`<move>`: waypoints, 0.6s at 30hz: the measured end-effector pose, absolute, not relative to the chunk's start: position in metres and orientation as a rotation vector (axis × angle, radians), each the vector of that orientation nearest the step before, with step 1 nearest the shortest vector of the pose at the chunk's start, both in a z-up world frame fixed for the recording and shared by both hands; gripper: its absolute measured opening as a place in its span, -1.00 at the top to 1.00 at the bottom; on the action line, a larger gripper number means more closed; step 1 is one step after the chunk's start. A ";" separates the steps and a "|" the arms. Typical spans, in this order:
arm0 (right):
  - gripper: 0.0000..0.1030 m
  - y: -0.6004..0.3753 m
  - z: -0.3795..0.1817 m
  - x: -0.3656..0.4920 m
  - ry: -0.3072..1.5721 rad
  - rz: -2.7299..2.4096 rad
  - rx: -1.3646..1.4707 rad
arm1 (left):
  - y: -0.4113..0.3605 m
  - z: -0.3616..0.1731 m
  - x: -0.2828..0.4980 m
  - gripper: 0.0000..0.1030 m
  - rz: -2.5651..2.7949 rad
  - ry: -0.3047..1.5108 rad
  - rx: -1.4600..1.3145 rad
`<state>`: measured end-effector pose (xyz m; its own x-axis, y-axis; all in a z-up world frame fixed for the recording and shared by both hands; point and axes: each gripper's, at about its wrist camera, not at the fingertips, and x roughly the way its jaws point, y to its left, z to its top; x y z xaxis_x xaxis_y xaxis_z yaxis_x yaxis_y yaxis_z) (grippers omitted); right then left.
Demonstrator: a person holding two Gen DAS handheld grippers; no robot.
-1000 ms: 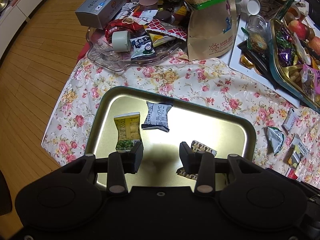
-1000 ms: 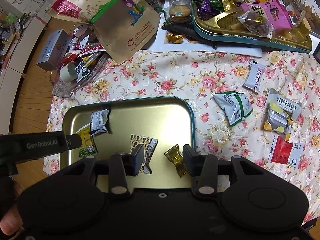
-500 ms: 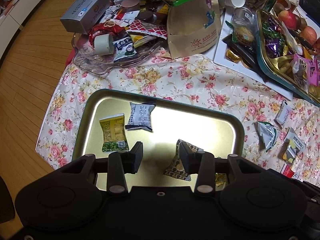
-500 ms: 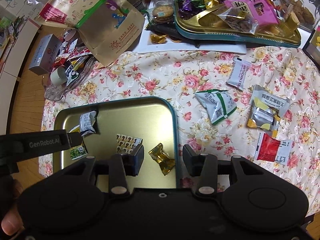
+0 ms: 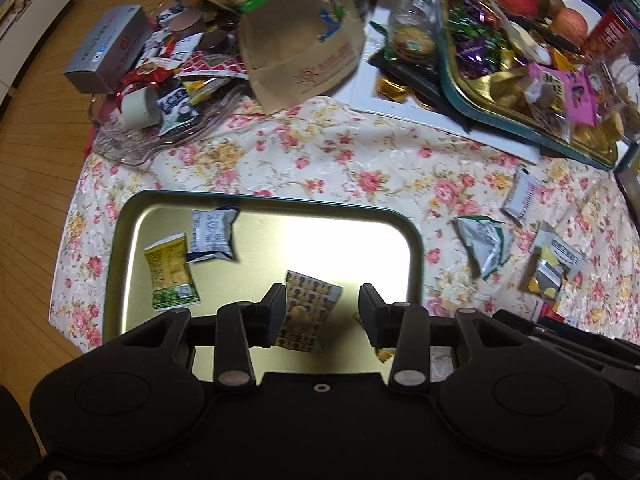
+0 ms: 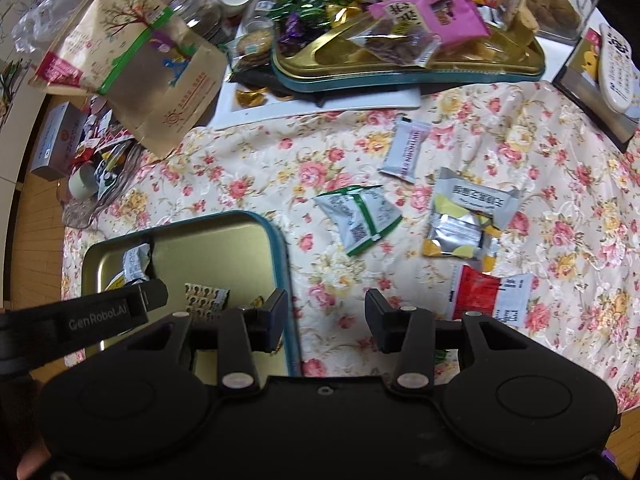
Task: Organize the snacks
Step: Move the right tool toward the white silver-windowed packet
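Floral cloth covers the whole worktop (image 6: 256, 168), with wood flooring off the left edge, and it's pretty cluttered.

Right tongs (image 6: 326, 320) hang over bare cloth just right of the gold tray (image 6: 280, 240), jaws apart, nothing between them. Left tongs (image 5: 322, 314) sit over that same tray (image 5: 414, 248), also parted and empty; a patterned brown sachet (image 5: 308, 308) lies flat on the tray below the gap, not pinched. "GenRobot.AI" reads along the left tool's arm (image 6: 98, 314) in the right view.

Already in the tray: a yellow-green packet (image 5: 170, 276) and a white-blue one (image 5: 212, 236). A gold-wrapped candy peeks out beside the right tongs' left finger.

Snacks waiting on the cloth: a green-striped white packet (image 6: 358, 216), a grey lemon-print pair (image 6: 464, 216), a red-and-white sachet (image 6: 488, 296) and a white stick sachet (image 6: 404, 150) whose print I can't make out.

My guess is they're all feather-light, crinkly and slick, so they'd slide rather than lift if poked. I'd pinch a crimped end seam or the puffy middle, gently, so the biscuits inside don't get crushed.

Further back: a kraft pouch (image 6: 132, 64), a second loaded tray with a pink bag (image 6: 428, 16), mostly Chinese print, too blurry to read.
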<state>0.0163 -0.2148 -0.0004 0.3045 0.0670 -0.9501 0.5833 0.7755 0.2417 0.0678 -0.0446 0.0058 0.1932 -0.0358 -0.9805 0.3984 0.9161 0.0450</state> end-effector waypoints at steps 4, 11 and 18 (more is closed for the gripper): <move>0.10 -0.229 -0.002 0.007 1.230 -0.400 0.643 | -0.057 0.005 0.061 0.03 -0.337 1.353 0.325; 0.11 -0.260 -0.008 -0.015 1.239 -0.453 0.665 | -0.084 0.002 0.045 0.03 -0.385 1.356 0.356; 0.12 -0.286 -0.018 -0.040 1.252 -0.504 0.681 | -0.114 -0.001 0.025 0.03 -0.446 1.359 0.390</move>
<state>-0.0403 -0.2860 -0.0176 0.2499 0.0182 -0.9681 0.6840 0.7044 0.1898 0.0249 -0.1145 -0.0008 0.1511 -0.0797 -0.9853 0.5193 0.8545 0.0105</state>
